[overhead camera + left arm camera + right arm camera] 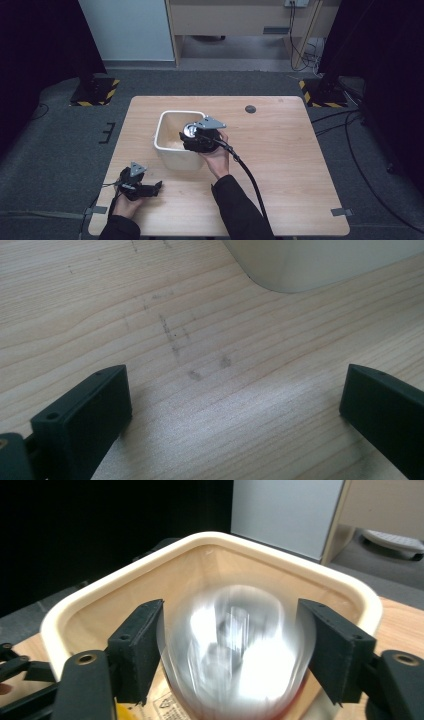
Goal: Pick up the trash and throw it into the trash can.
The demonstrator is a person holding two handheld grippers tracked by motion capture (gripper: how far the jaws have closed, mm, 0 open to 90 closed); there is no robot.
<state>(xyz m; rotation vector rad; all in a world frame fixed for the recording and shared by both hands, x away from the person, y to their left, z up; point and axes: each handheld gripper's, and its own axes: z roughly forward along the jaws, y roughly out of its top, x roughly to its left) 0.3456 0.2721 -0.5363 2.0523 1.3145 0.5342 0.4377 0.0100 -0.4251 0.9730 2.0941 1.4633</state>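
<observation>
A cream plastic bin [161,131] stands on the wooden table [280,165], left of its middle. My right gripper [191,136] hangs over the bin's near right side, pointing into it. In the right gripper view the bin's rim [300,565] curves round behind the jaws. A shiny, clear-and-silver object [235,650] shows between them as a blur, while the jaws themselves are sharp. The right gripper [230,607] stands open around it. My left gripper [156,187] rests near the table's front left corner, open [235,375] with only bare wood between its fingers.
The bin's wall [320,265] lies just ahead of the left gripper. Yellow printed packaging [150,705] lies at the bin's bottom. A thick cable [250,180] trails from the right gripper towards the front edge. A dark round spot [250,109] marks the far side of the table.
</observation>
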